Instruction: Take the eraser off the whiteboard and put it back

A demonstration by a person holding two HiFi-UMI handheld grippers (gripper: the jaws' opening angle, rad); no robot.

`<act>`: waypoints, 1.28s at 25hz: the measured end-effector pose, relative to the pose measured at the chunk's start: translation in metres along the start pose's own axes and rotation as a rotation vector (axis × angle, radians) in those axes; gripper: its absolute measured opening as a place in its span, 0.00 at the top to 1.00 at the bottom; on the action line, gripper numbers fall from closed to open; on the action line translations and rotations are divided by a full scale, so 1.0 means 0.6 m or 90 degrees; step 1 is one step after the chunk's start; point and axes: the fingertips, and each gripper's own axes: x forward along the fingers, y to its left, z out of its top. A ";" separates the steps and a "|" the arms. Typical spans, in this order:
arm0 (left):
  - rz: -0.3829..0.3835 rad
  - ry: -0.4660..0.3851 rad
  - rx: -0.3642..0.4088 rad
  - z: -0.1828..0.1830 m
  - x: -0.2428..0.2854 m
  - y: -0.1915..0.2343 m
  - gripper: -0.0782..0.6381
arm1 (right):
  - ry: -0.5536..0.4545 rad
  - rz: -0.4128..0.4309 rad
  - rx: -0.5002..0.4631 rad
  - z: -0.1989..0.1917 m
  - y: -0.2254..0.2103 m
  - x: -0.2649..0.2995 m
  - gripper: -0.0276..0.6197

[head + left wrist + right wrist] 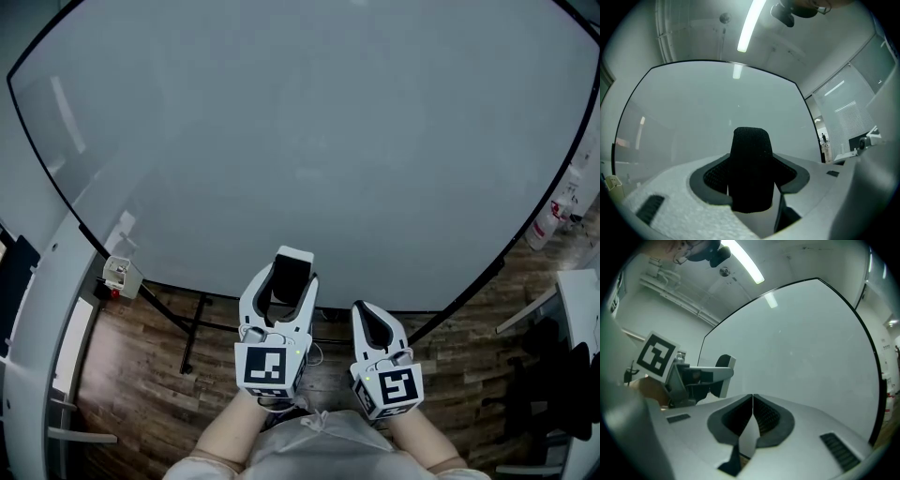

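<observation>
Eraser [292,274], black with a white back, sits clamped between the wide-set jaws of the left tool [284,286], its felt end standing up past the pads. The right tool [372,323], just beside it, has its jaws pressed together on nothing. Both point at the whiteboard [300,141]; whether the eraser touches the board cannot be told. A wooden floor [141,375] lies below.

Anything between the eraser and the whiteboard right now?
Nothing. In the left gripper view the eraser, held by the left gripper, faces bare whiteboard with nothing in the stretch between them.
</observation>
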 end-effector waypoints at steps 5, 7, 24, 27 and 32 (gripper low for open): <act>-0.017 -0.039 0.026 0.053 0.050 0.018 0.52 | 0.001 0.004 -0.004 -0.001 0.010 0.017 0.92; -0.016 -0.049 0.032 0.072 0.065 0.028 0.52 | -0.002 0.005 -0.007 0.002 0.015 0.026 0.92; 0.010 -0.065 0.069 0.081 0.146 0.067 0.52 | 0.004 -0.025 0.003 -0.011 -0.009 0.089 0.92; 0.026 -0.069 0.076 0.082 0.147 0.064 0.52 | 0.006 -0.027 0.010 -0.017 -0.016 0.091 0.92; 0.047 -0.073 0.076 0.080 0.148 0.066 0.52 | 0.009 -0.021 0.011 -0.021 -0.014 0.092 0.92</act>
